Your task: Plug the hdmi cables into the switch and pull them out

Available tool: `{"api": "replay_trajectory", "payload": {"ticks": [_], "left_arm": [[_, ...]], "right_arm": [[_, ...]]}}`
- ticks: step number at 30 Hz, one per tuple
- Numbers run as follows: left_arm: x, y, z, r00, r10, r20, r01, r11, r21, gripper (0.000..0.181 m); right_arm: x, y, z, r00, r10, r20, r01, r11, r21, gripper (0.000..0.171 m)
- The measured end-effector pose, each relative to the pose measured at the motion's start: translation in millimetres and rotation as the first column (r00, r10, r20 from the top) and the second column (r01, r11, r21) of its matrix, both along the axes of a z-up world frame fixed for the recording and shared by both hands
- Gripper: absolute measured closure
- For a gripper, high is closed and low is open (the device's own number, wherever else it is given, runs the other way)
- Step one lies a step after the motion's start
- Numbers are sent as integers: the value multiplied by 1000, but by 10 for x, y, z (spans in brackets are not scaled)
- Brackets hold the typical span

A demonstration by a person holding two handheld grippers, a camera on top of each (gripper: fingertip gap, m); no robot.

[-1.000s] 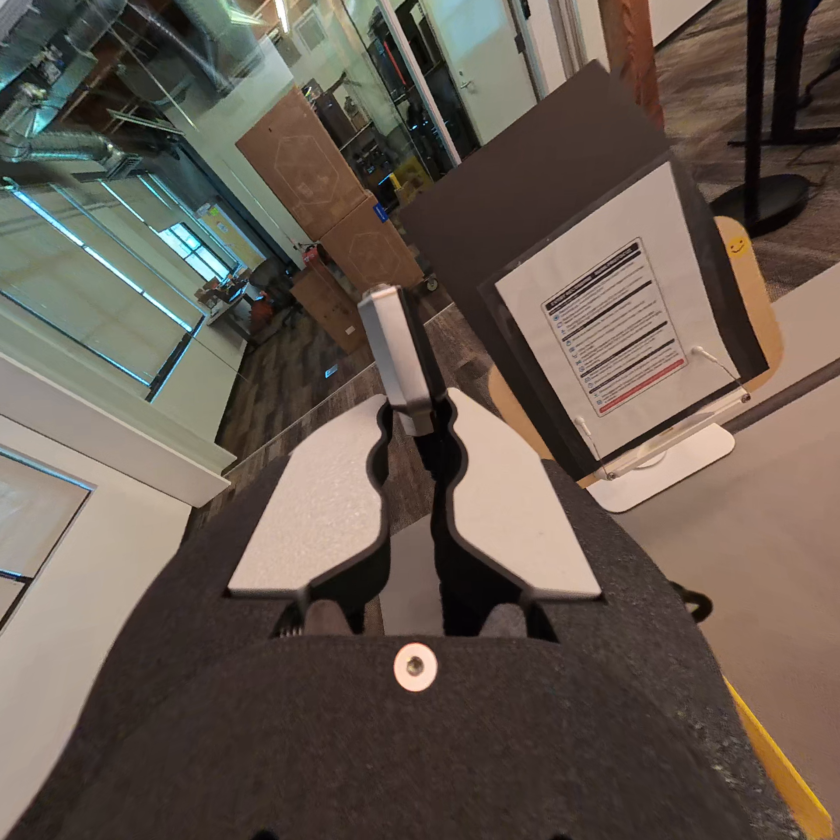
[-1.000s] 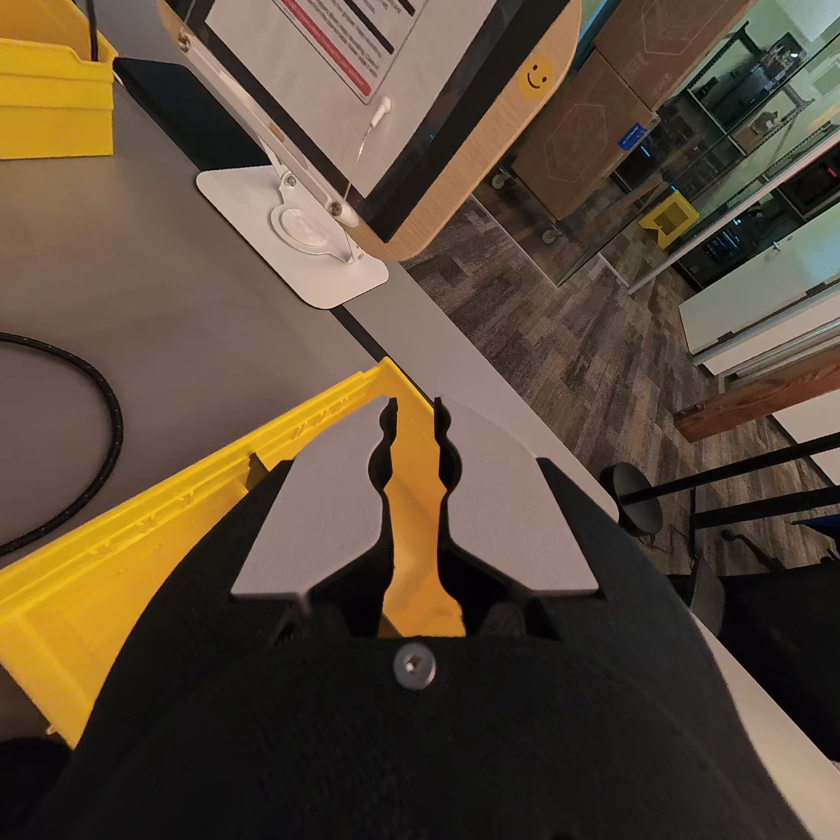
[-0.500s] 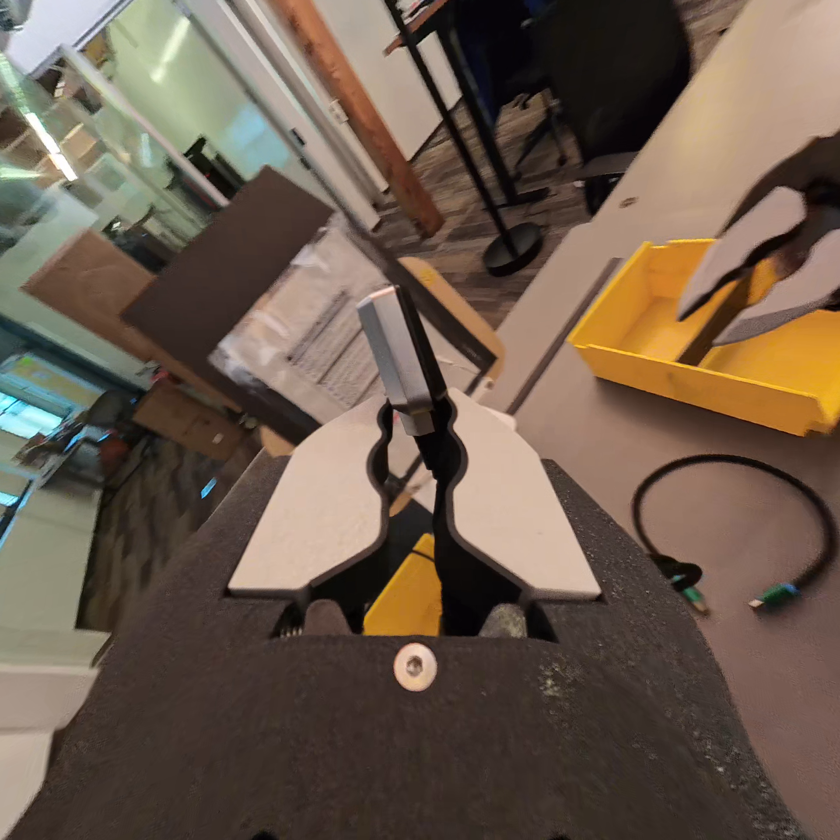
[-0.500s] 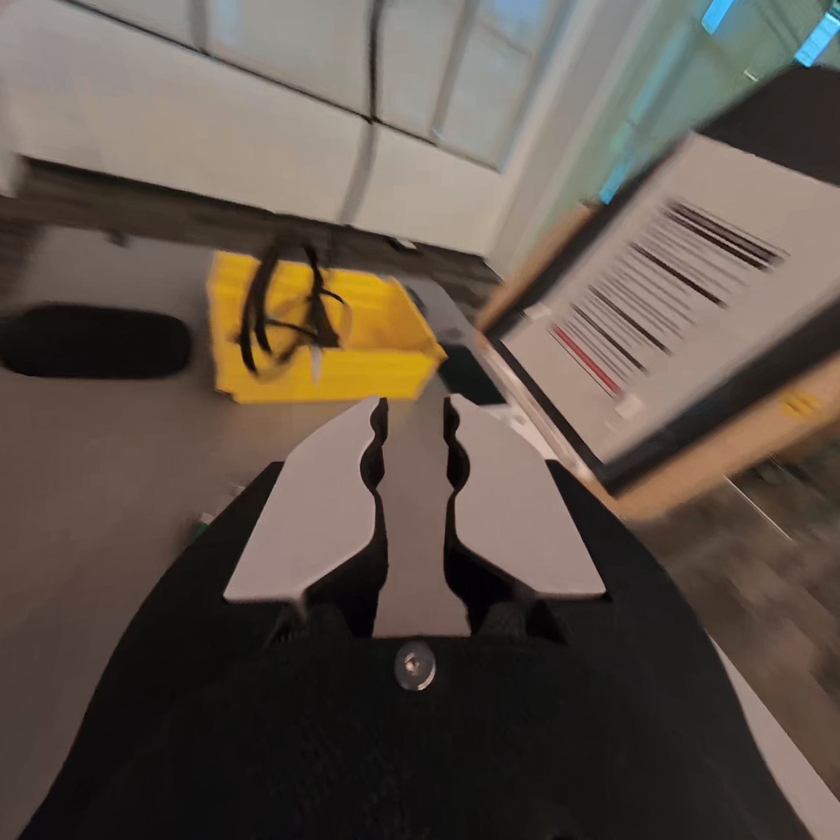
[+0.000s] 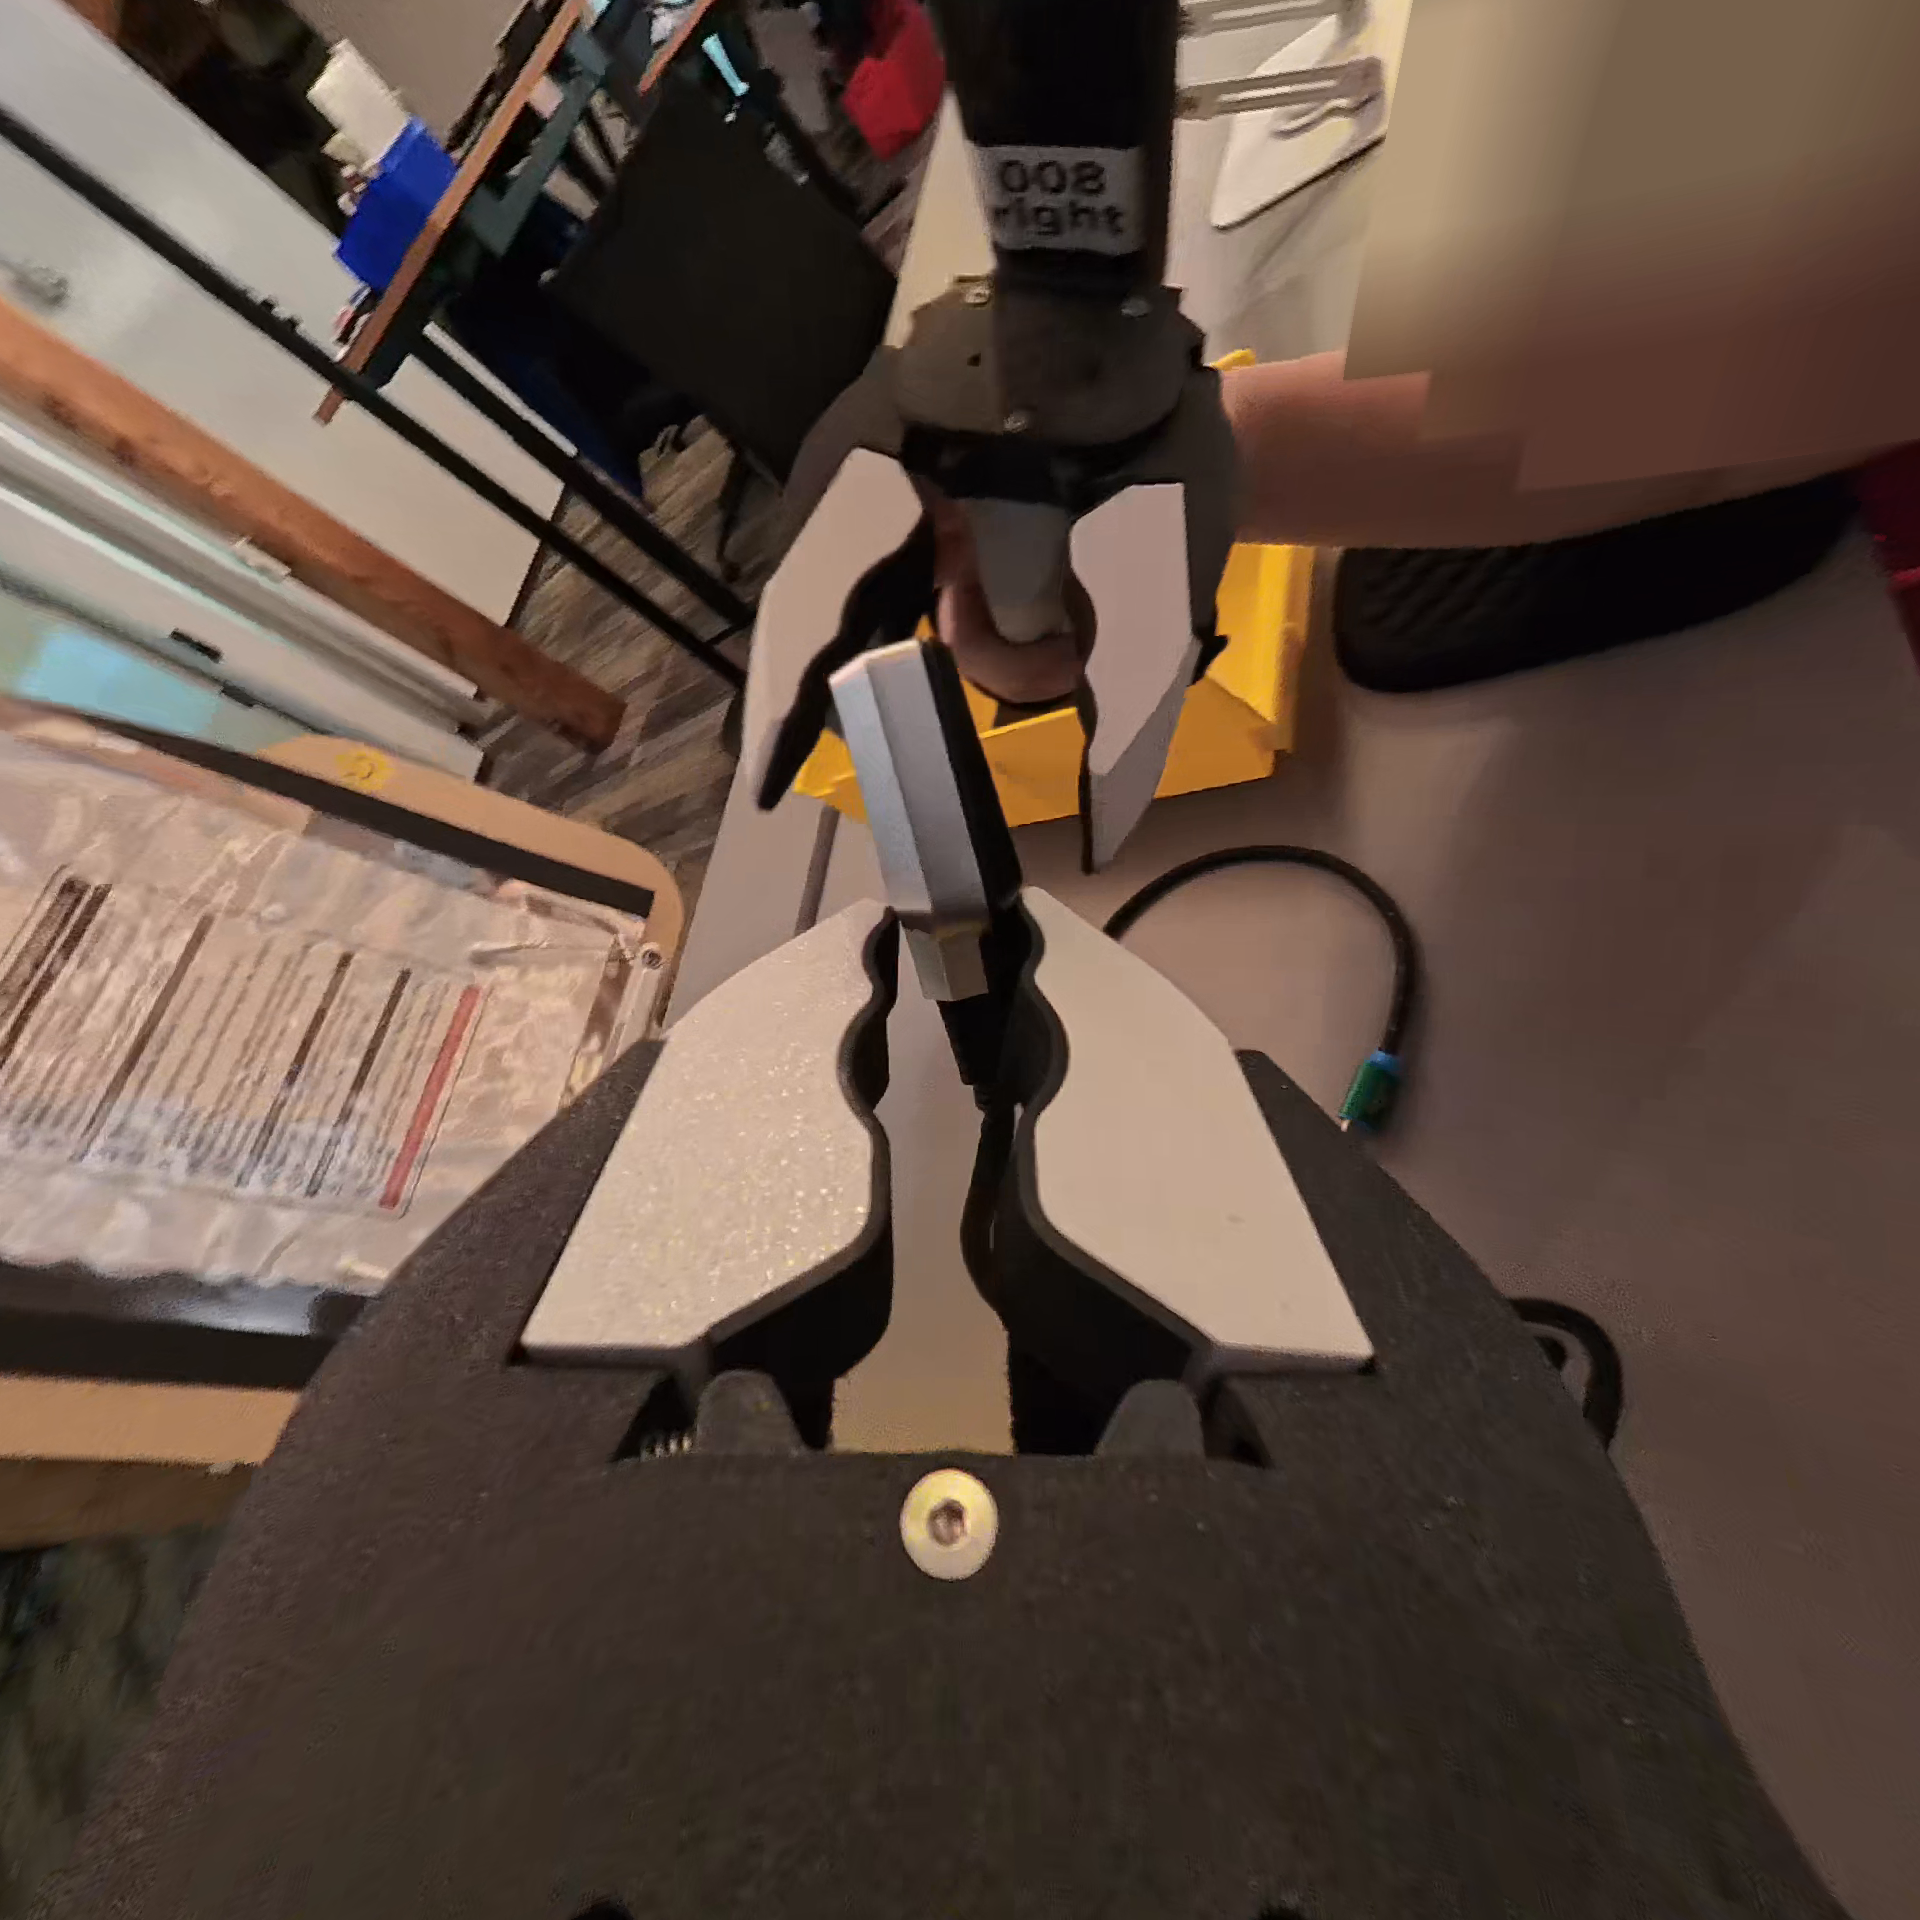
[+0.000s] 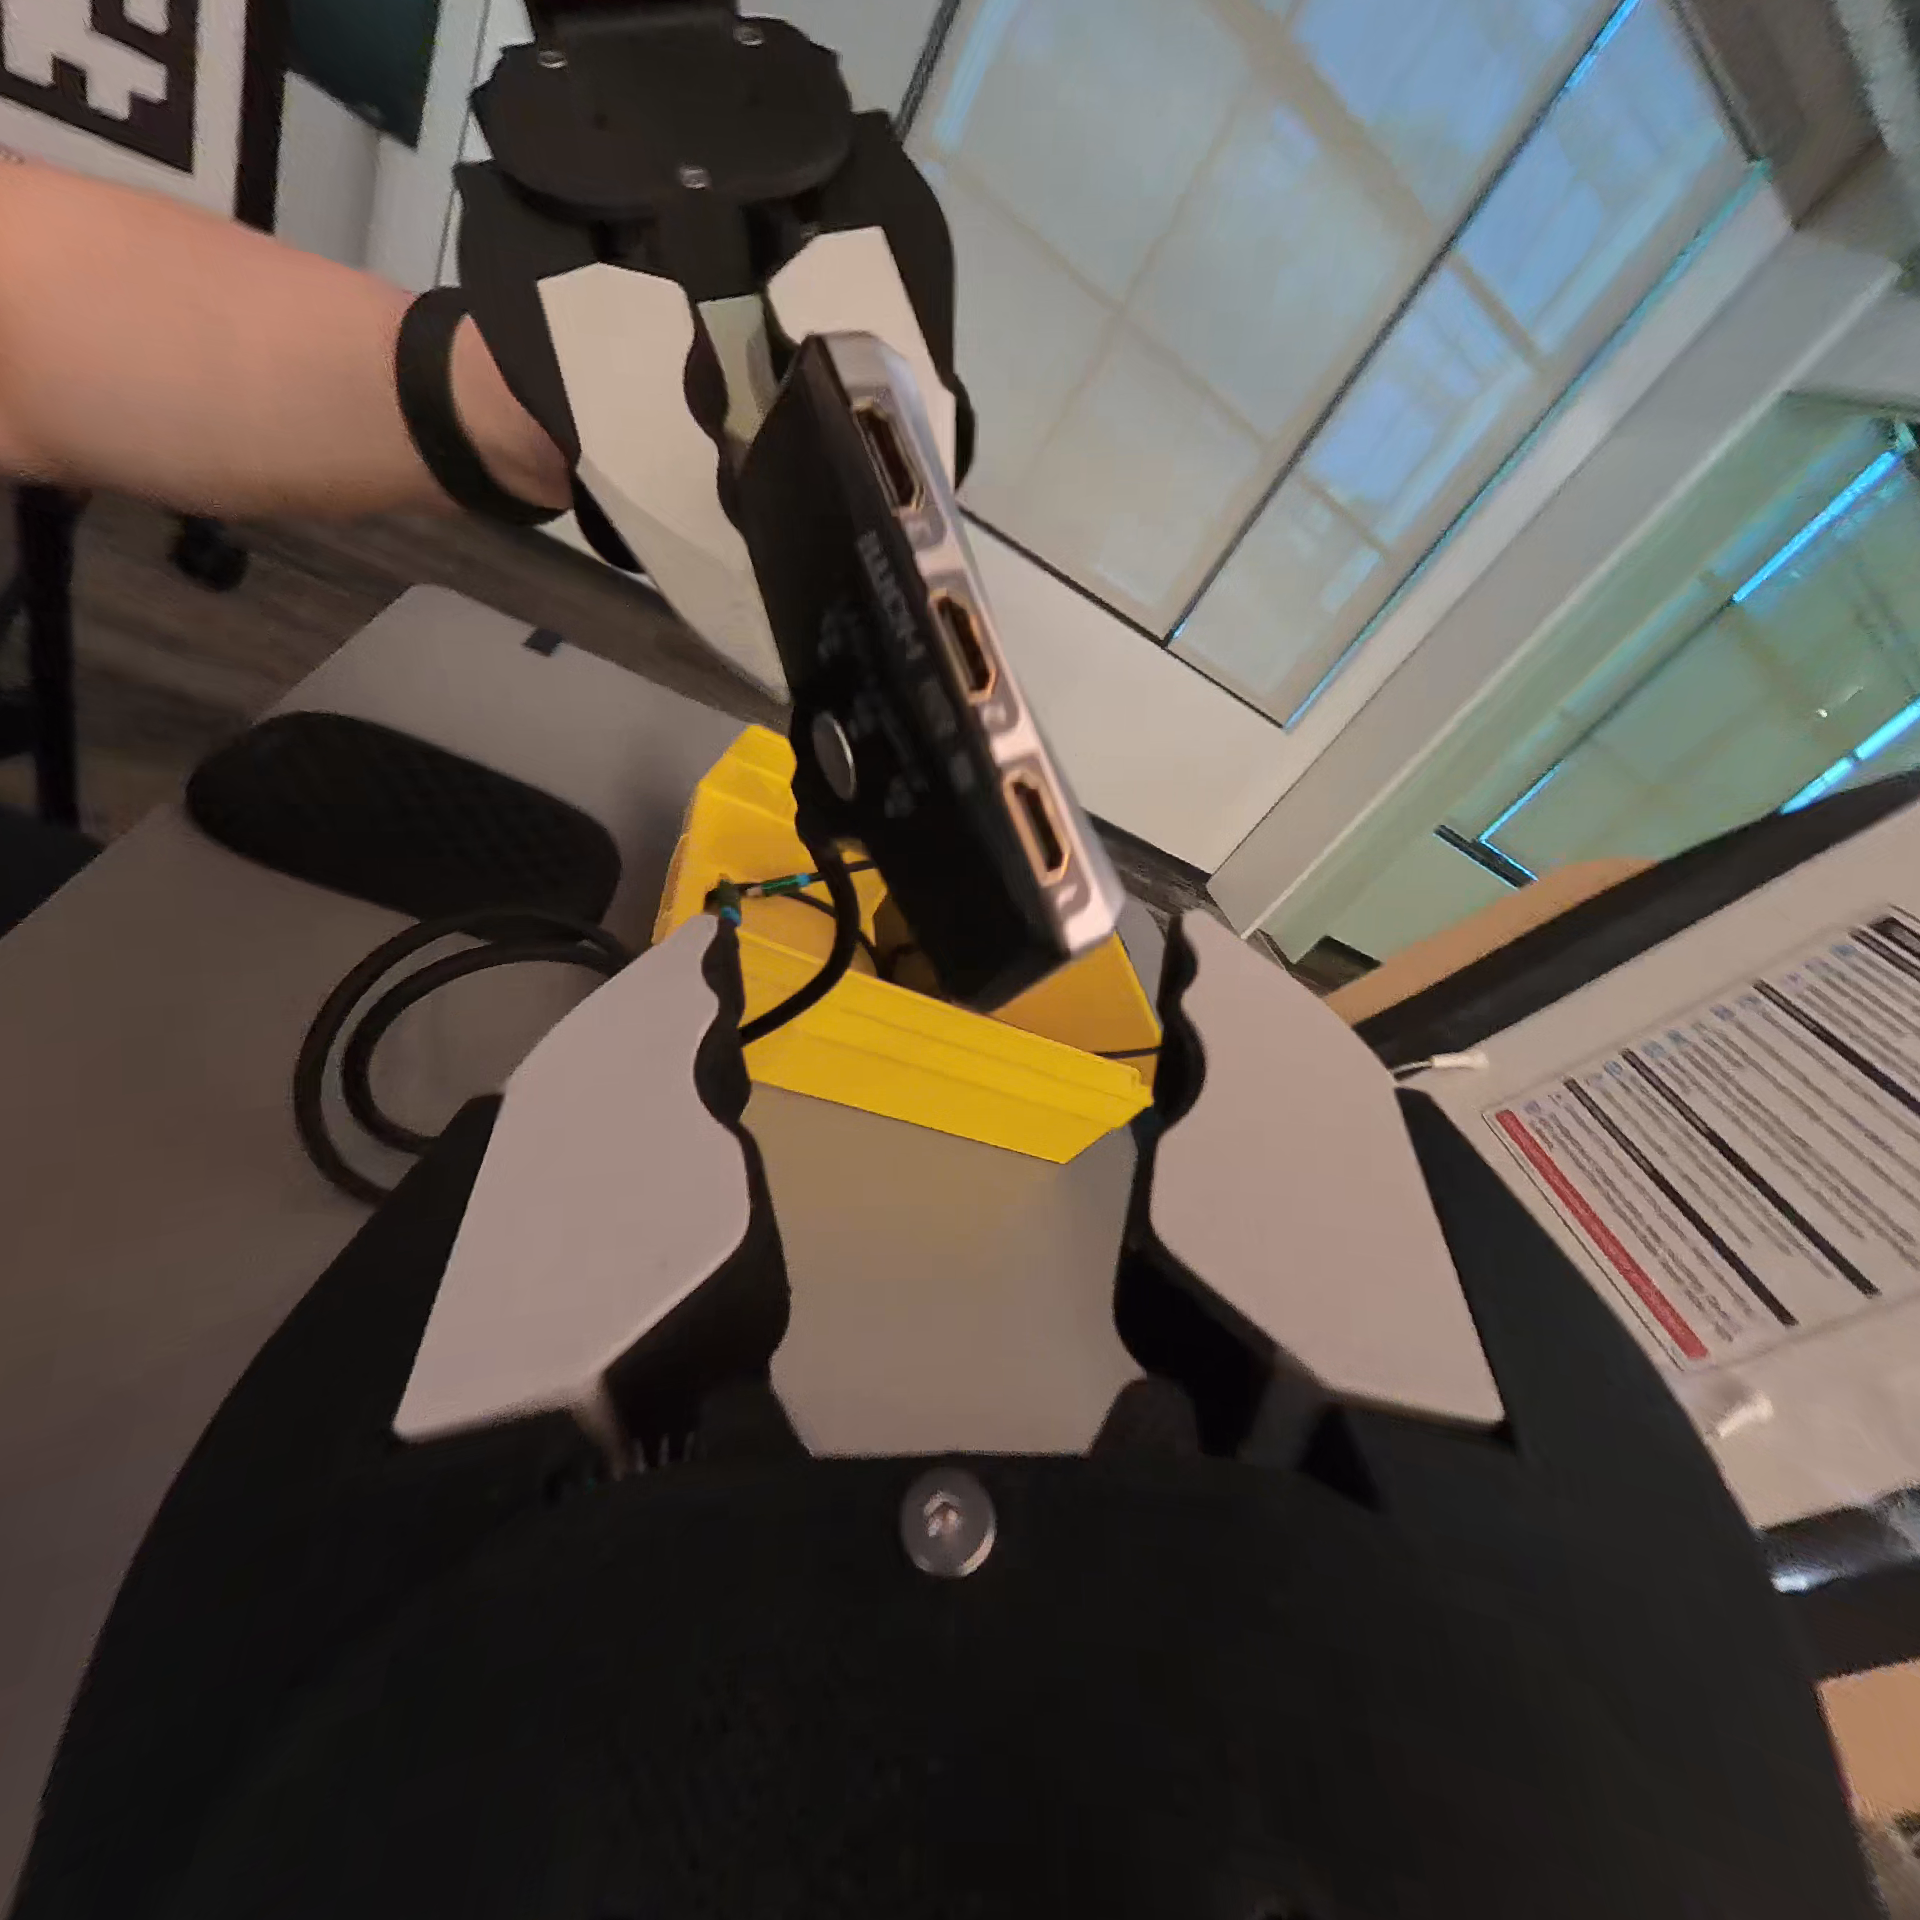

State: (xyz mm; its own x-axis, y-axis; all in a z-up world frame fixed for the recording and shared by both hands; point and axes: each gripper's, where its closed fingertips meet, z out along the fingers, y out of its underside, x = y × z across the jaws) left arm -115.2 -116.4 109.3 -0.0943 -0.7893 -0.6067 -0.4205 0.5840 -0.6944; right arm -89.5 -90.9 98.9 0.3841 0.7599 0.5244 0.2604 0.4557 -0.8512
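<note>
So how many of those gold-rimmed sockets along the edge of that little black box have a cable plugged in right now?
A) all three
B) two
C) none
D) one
C: in the right wrist view the switch, clamped in the left gripper, shows three sockets in a row, all bare; the right gripper hangs open with nothing in it, and a loose cable lies on the table.

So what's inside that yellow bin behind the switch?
Thin black cables lie tangled in the yellow bin. The switch and the bin's front wall hide the rest.
</note>
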Motion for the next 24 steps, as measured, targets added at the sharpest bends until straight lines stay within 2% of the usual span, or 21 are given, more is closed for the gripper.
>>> {"api": "replay_trajectory", "payload": {"ticks": [1,3,6,10,12,14,18,20,24], "left_arm": [[13,-48,-51,1000,-23,-16,23,1000,13,164],[38,-112,-140,998,-46,-43,47,998,33,164],[43,-173,-224,996,-70,-51,72,997,31,164],[-34,-97,-316,999,-29,-18,29,999,-38,165],[-89,-42,-361,1000,4,16,-3,994,-109,153],[-145,8,-432,999,40,35,-34,986,-163,125],[-200,54,-638,996,90,15,-86,980,-181,94],[-175,52,-717,995,104,10,-100,975,-198,84],[-88,60,-906,995,101,-19,-103,986,-128,84]], "right_arm": [[-29,-36,-16,1000,13,20,-13,1000,13,93],[-69,-134,-58,996,64,57,-66,997,26,105],[-73,-213,-134,987,122,100,-125,992,21,136],[-113,-206,-266,975,132,179,-137,990,19,149],[-140,-172,-327,968,91,232,-109,992,63,150],[-167,-138,-407,953,43,299,-81,990,117,150],[-235,-65,-591,920,-12,392,-63,982,178,149],[-259,-42,-663,911,-14,412,-69,980,187,150],[-277,-20,-717,910,-9,415,-75,980,185,150]]}}
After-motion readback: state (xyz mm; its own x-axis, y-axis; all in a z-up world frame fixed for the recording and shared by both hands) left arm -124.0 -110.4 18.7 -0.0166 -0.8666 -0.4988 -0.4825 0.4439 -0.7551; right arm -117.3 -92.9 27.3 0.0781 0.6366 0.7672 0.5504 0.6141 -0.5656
